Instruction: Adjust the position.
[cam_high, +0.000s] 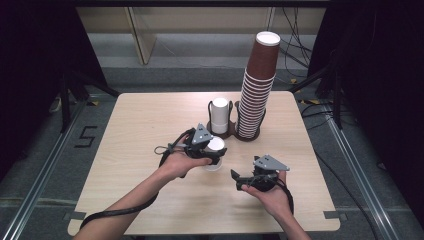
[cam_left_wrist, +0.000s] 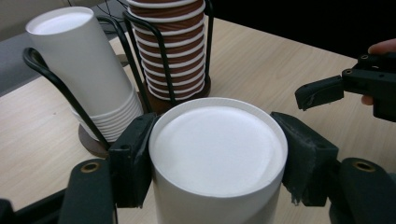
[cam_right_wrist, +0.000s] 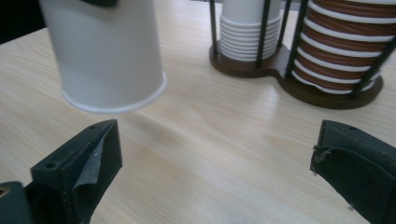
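- The pale wooden square table (cam_high: 150, 130) fills the middle of the high view, and most of its near half is bare, so I judge there is plenty of room to set a cup down.
- The tall leaning stack of brown paper cups (cam_high: 257, 85) stands right of centre toward the top of the high view. It looks top-heavy to me, and I'd keep both arms well away from it.
- The dark wire two-bay cup holder (cam_high: 234, 131) carries that brown stack in its right bay and a short stack of upturned white paper cups (cam_high: 220, 115) in its left bay.
- My left claw (cam_left_wrist: 217, 154) is clamped on a single upturned white paper cup (cam_left_wrist: 217, 158), one jaw on each side just below its closed end. In the high view the cup sits at centre, near the holder. In the right gripper view its rim appears to hang just above the table, though I cannot be sure.
- I'd squeeze only lightly, since thin paper walls dent, and keep the cup upright.
- My right claw (cam_high: 240, 180) hovers at lower right with jaws apart and empty, pointing toward the cup.
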